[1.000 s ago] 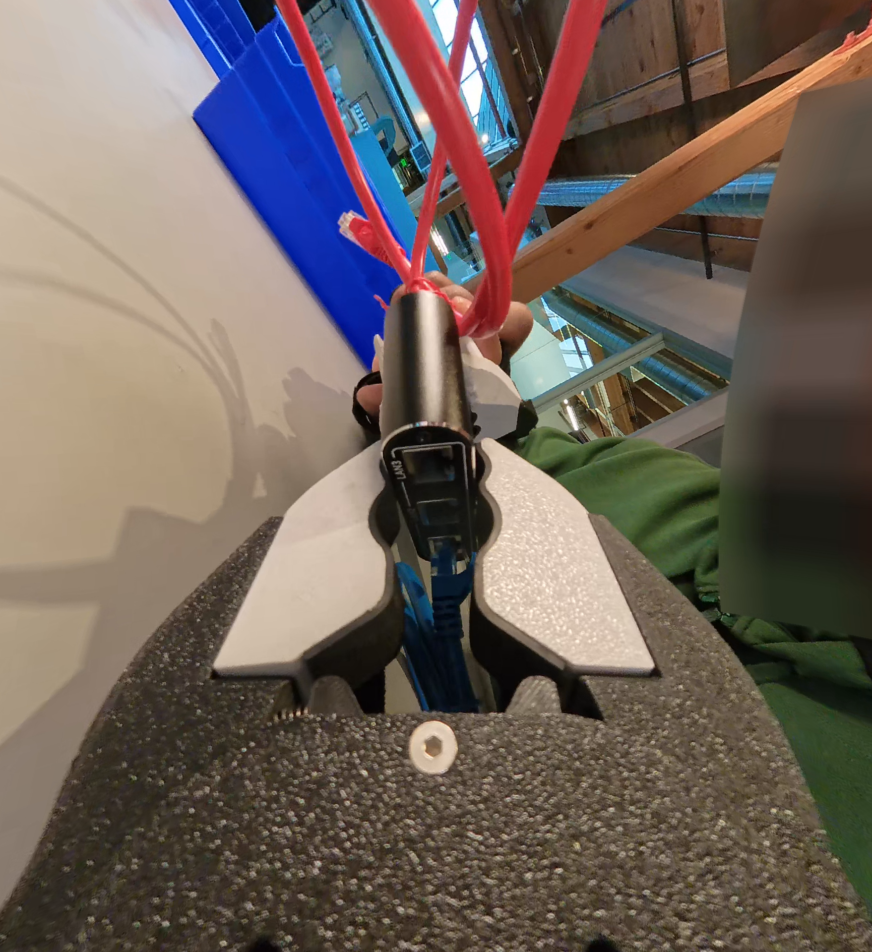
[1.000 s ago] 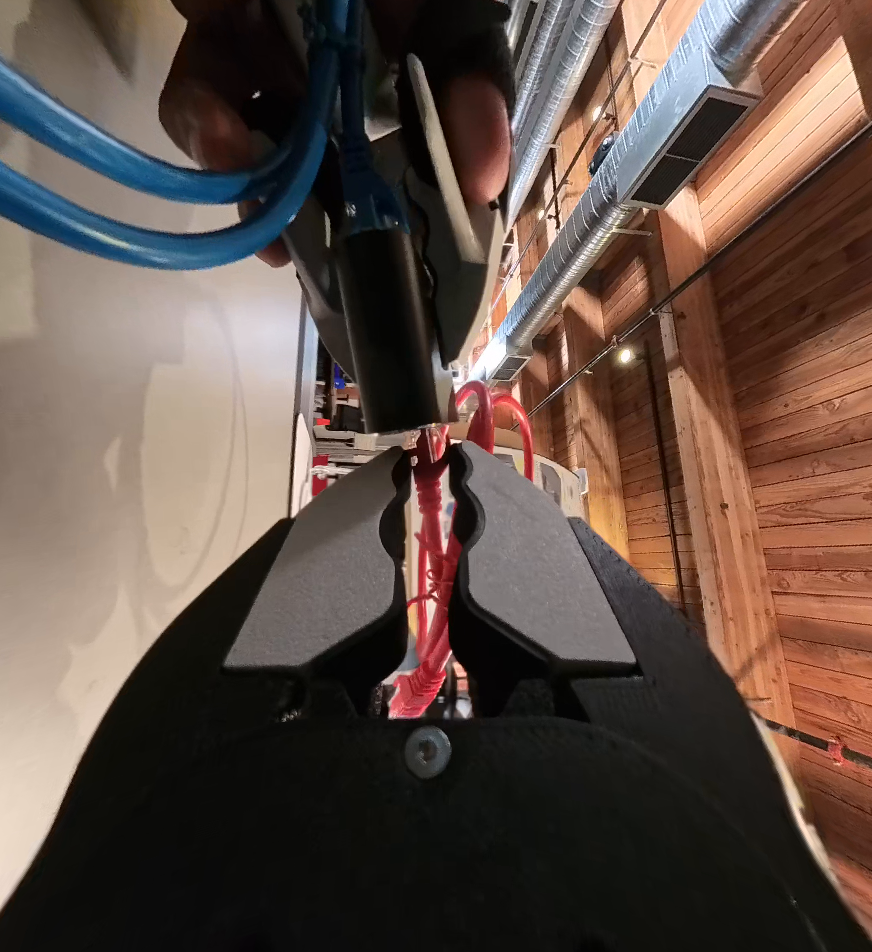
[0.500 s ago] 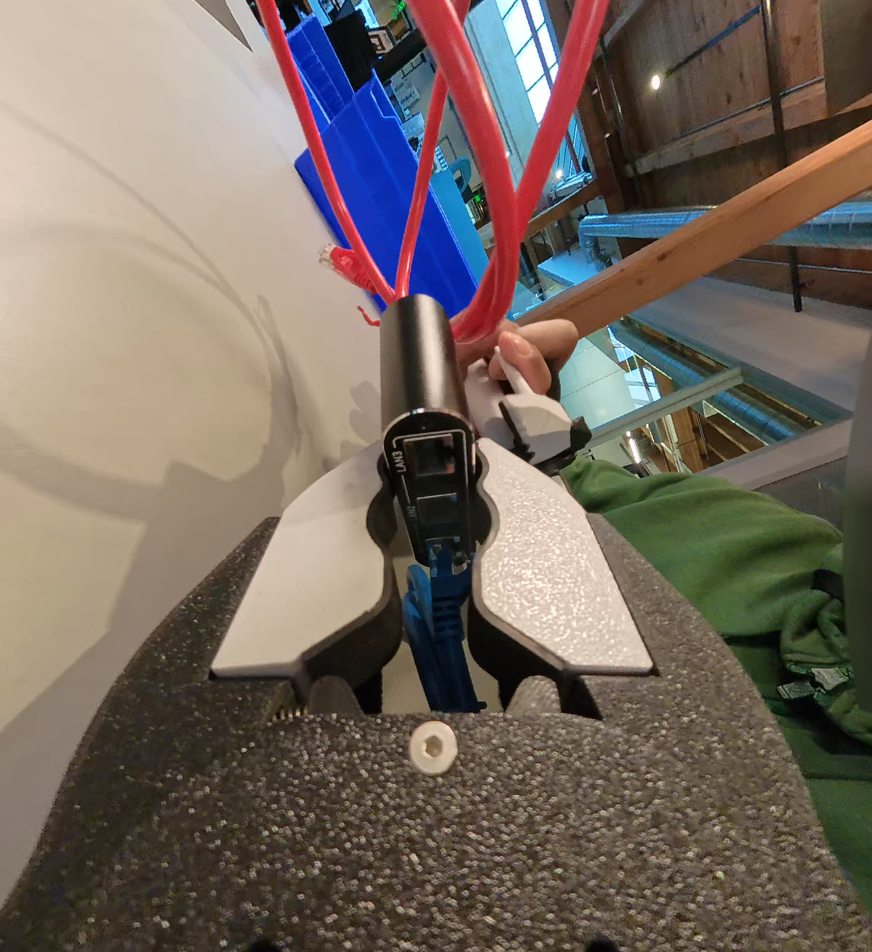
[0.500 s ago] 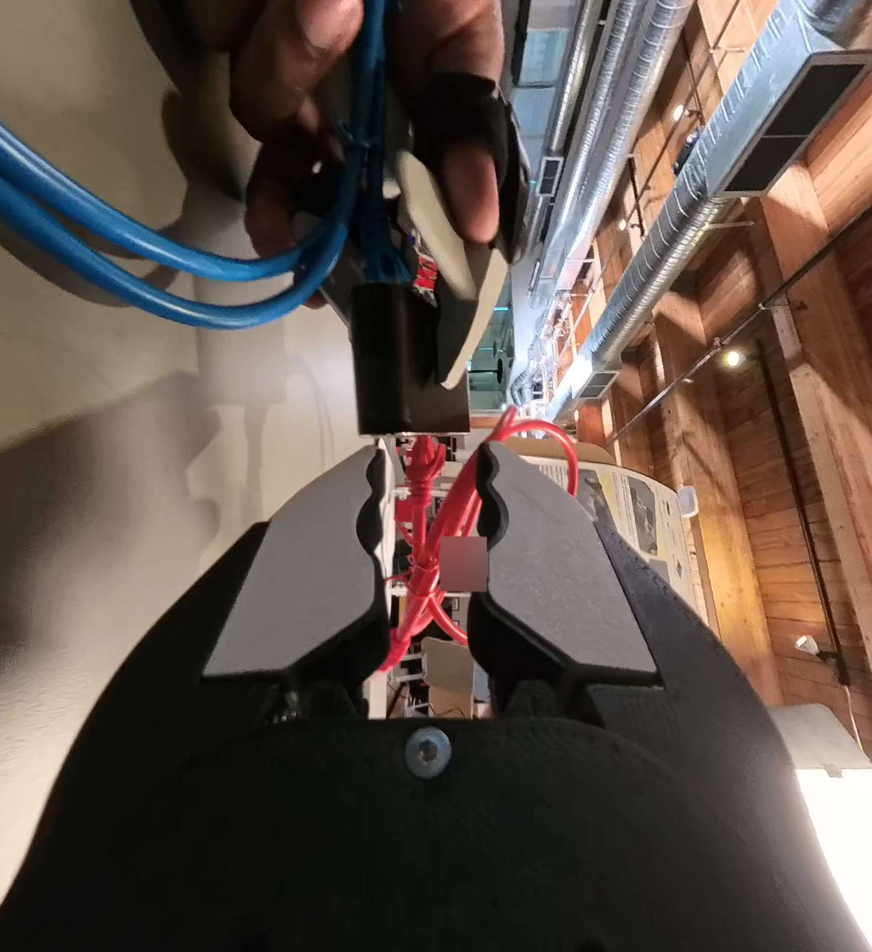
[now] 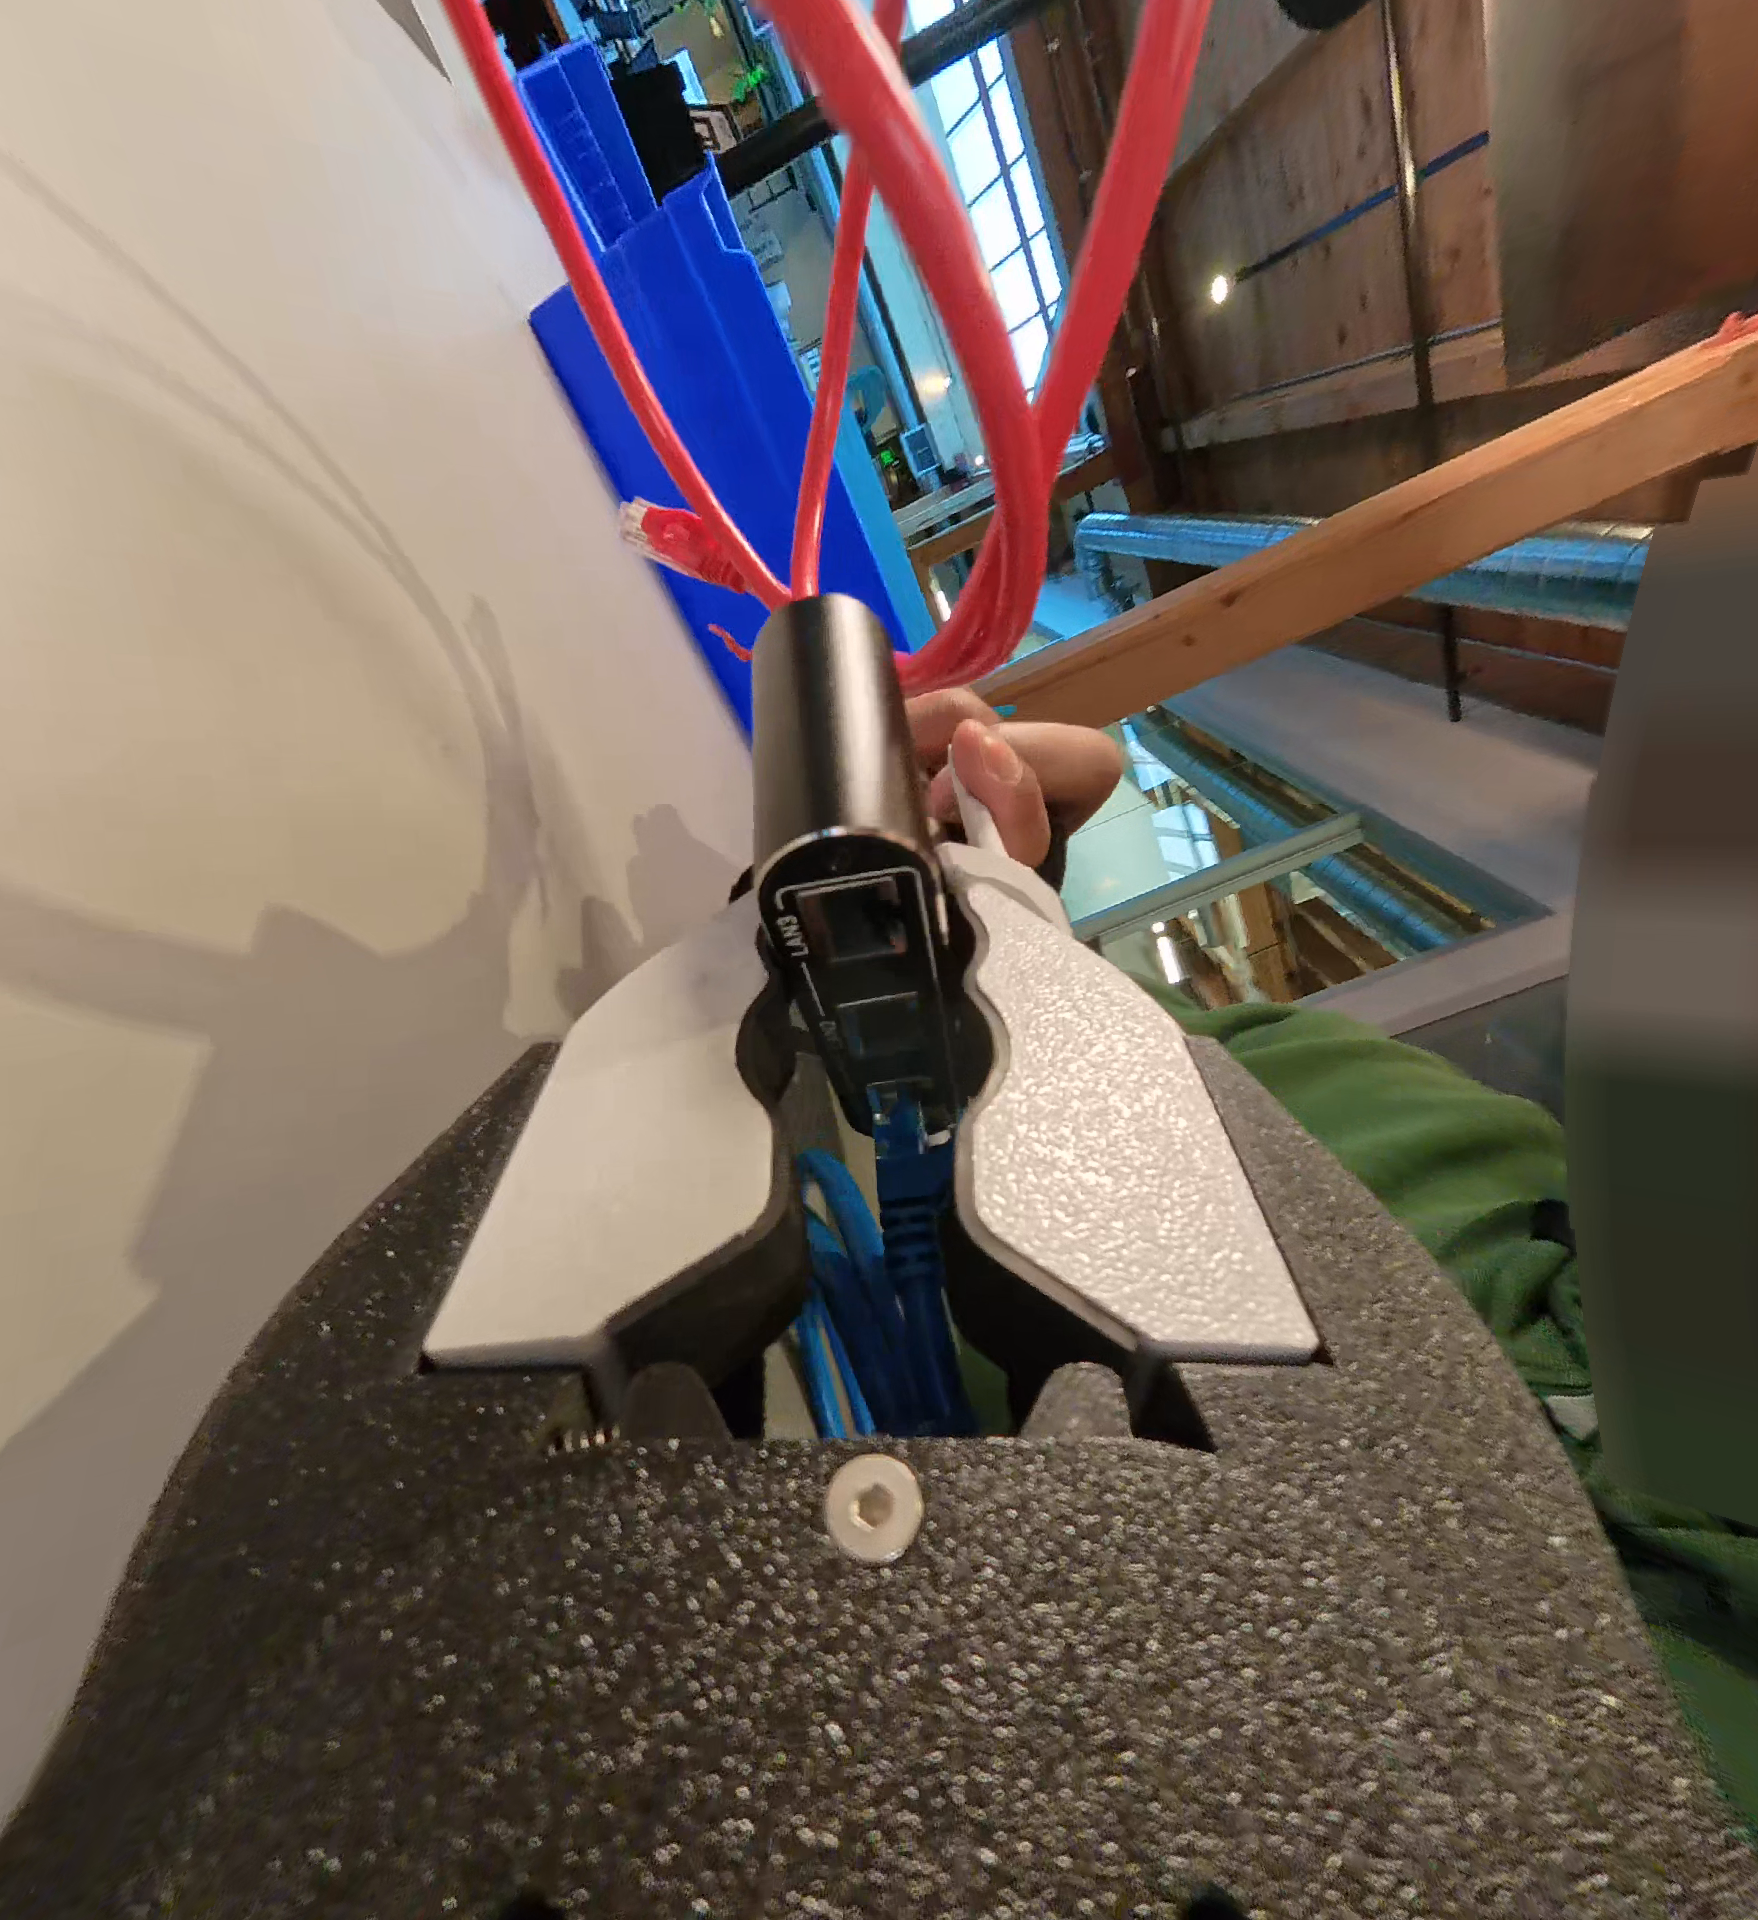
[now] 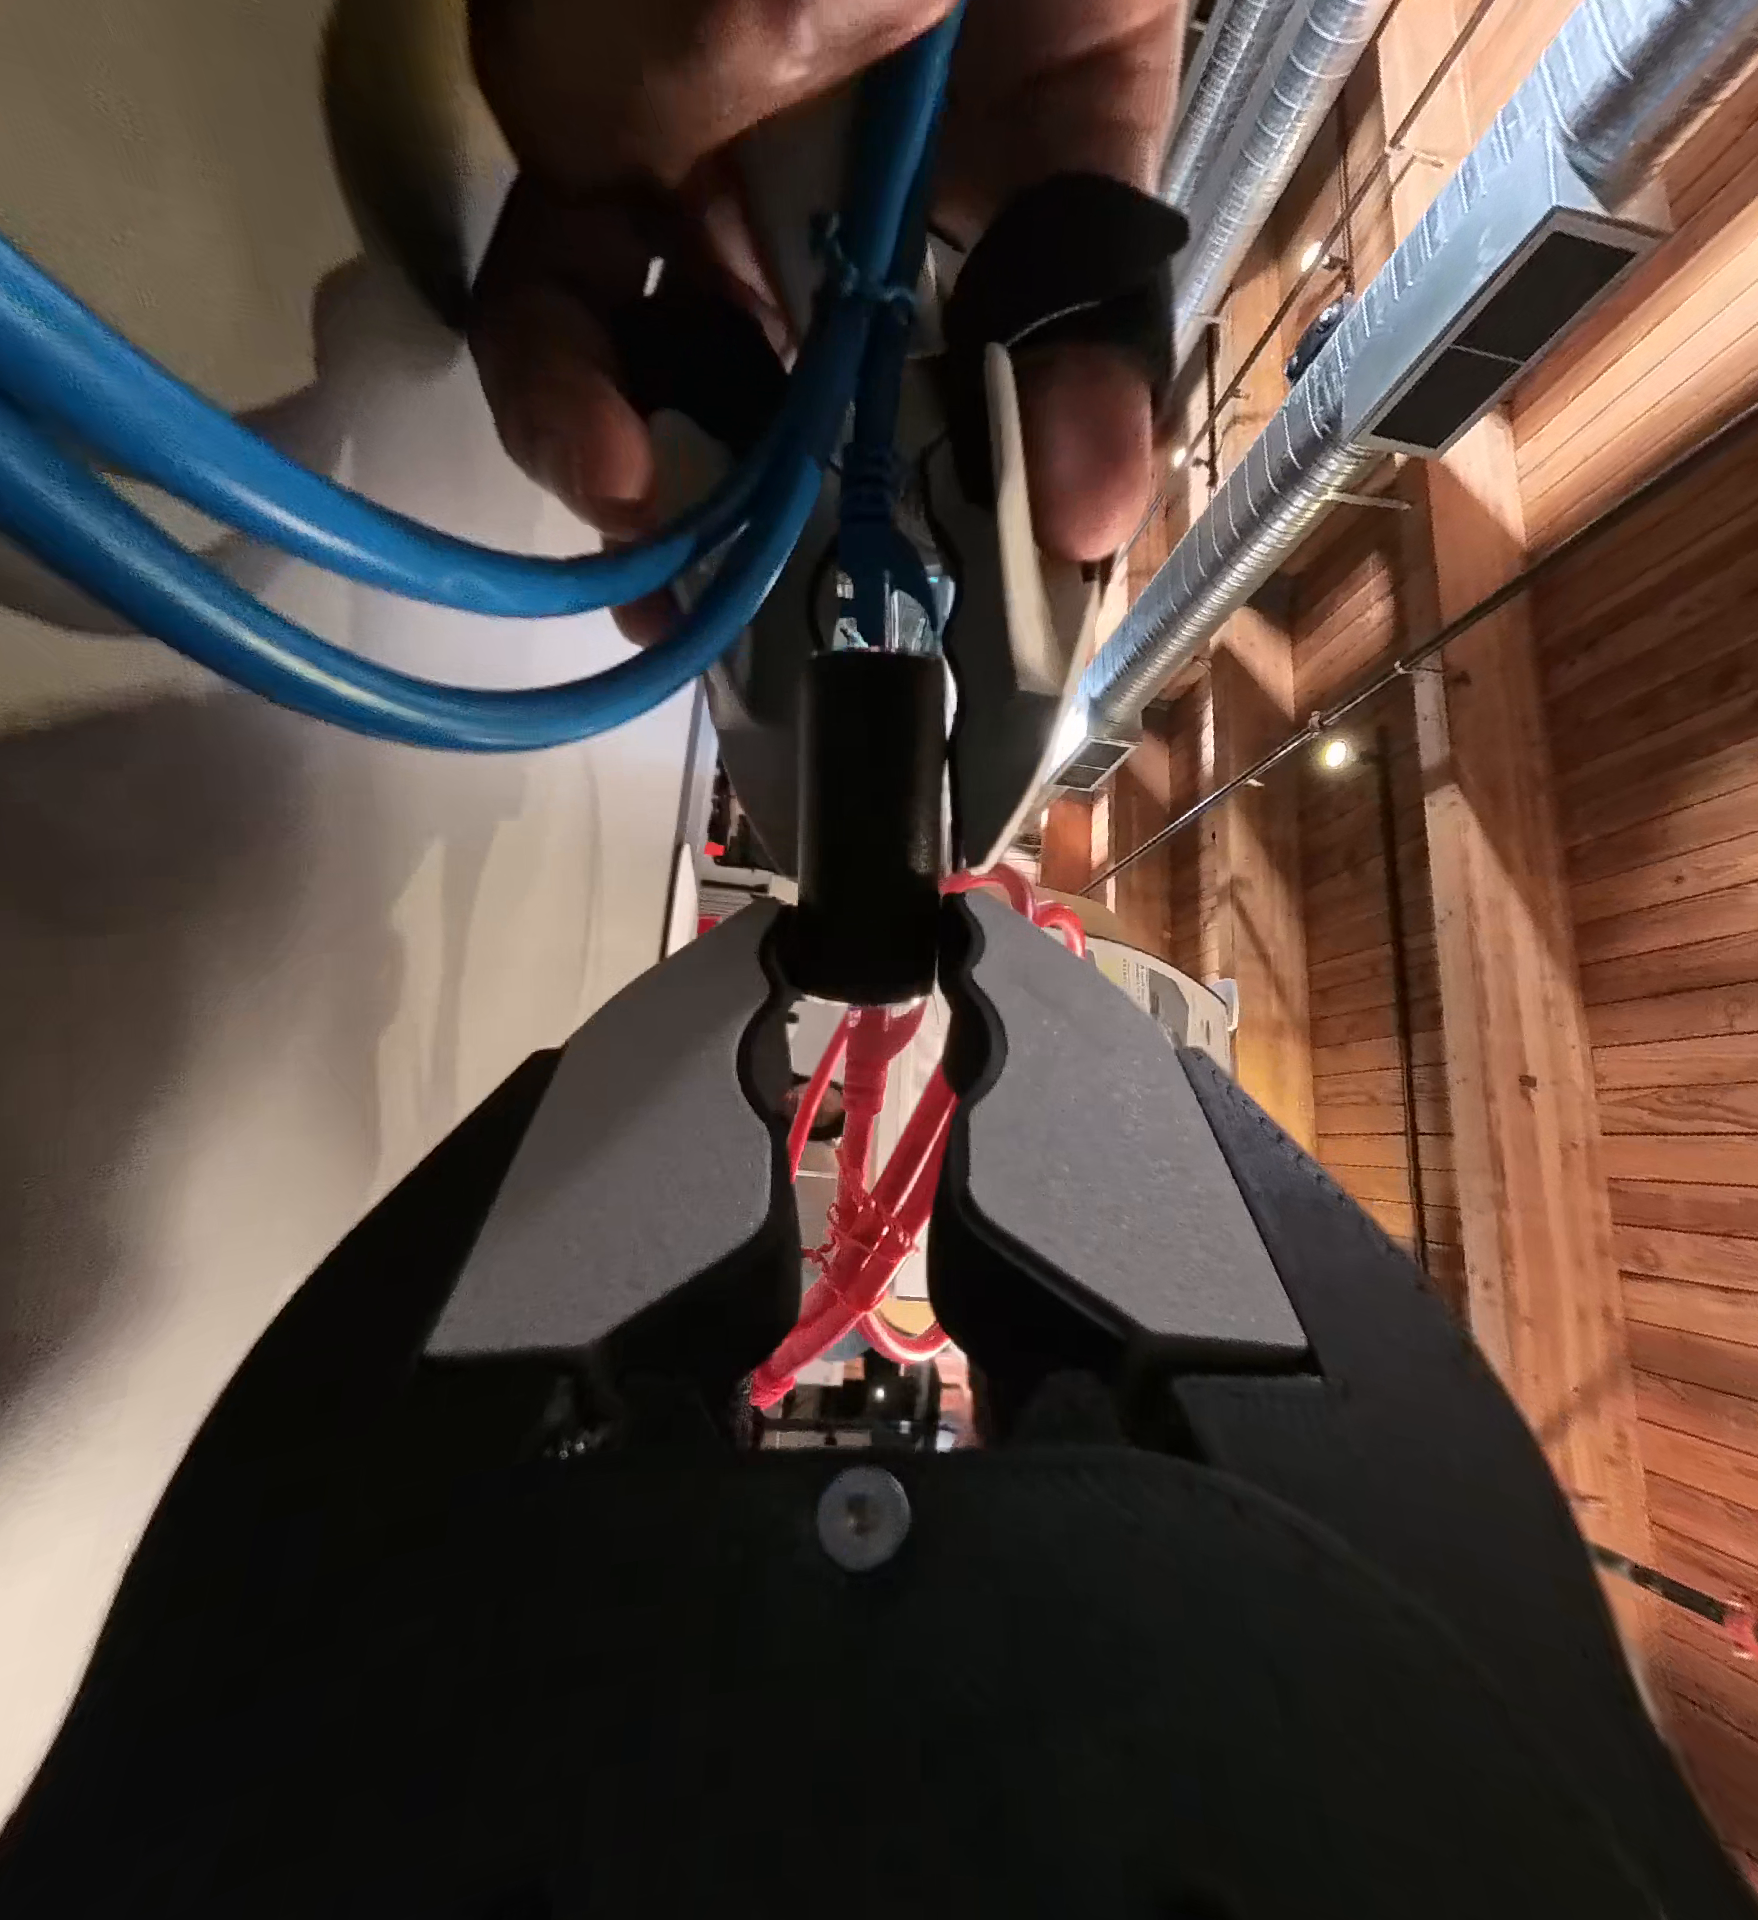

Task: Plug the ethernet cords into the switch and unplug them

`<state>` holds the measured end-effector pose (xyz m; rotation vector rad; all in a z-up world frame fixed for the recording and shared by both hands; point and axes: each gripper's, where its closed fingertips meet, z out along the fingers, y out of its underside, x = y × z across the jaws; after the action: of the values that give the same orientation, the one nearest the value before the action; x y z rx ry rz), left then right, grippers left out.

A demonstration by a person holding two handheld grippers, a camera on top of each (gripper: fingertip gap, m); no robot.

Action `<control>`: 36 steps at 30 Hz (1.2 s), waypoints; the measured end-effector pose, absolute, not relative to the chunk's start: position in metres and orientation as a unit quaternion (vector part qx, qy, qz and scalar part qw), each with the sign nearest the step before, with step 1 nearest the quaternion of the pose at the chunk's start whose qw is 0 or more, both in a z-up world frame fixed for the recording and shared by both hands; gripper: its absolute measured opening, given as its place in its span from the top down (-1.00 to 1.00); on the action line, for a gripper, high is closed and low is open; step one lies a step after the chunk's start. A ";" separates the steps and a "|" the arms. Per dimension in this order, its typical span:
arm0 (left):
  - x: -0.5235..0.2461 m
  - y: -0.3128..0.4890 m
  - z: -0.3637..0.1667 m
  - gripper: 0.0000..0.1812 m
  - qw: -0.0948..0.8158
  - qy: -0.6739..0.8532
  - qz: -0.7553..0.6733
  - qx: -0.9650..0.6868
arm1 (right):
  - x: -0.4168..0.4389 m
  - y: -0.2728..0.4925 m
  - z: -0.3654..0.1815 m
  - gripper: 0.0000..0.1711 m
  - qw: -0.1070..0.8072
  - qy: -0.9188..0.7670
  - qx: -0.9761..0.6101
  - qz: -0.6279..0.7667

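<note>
1. The left tool (image 5: 867,997) is closed on one end of the black switch (image 5: 839,769); its grey fingers (image 5: 1093,1132) press against both sides of the port face.
2. That face shows two empty ports above a third one holding the blue plug (image 5: 911,1127). The blue ethernet cord (image 5: 880,1309) runs back from it between the fingers toward the tool body.
3. The right tool (image 6: 864,961) is closed on the opposite end of the switch (image 6: 870,821); its dark fingers (image 6: 1114,1174) cup the rounded body from either side.
4. The two tools face each other with the switch held between them, off the pale worktop (image 5: 231,623).
5. In the right wrist view a red plug (image 6: 875,1049) sits at the near end of the switch. It looks seated in a port, though the fingers hide the joint.
6. The red ethernet cords (image 5: 1000,416) loop out from the far end of the switch in the left wrist view. A loose red plug (image 5: 672,535) hangs beside the worktop.
7. Between the right tool's fingers the red cords are bound together by a thin red tie (image 6: 864,1226).
8. In the right wrist view the blue cord (image 6: 231,561) sweeps off to the left in several loops.
9. The hand (image 5: 1010,769) on the right tool's grip shows just behind the switch. The hand (image 6: 750,260) on the left tool shows beyond it in the other view.
10. A blue bin (image 5: 709,343) stands at the worktop's far edge, and a green sleeve (image 5: 1426,1164) lies to the right.
</note>
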<state>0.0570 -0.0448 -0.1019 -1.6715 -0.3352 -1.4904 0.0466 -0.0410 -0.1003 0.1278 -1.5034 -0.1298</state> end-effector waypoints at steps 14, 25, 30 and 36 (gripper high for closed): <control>-0.020 -0.041 -0.087 0.53 0.595 -0.063 -0.377 -0.707 | 0.057 -0.030 -0.143 0.70 0.626 -0.779 0.040 0.002; -0.019 -0.040 -0.092 0.55 0.582 -0.044 -0.352 -0.732 | 0.077 -0.022 -0.158 0.58 0.469 -0.862 -0.079 0.177; -0.017 -0.040 -0.092 0.54 0.583 -0.039 -0.342 -0.736 | 0.088 -0.026 -0.155 0.33 0.396 -0.876 -0.134 0.241; -0.012 -0.040 -0.092 0.51 0.588 -0.012 -0.299 -0.752 | 0.097 -0.039 -0.154 0.19 0.359 -0.872 -0.163 0.288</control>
<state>-0.0121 -0.0398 -0.0921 -1.7512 -0.0289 -0.6964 0.0968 -0.0389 -0.1544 -0.4210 -2.2497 0.7439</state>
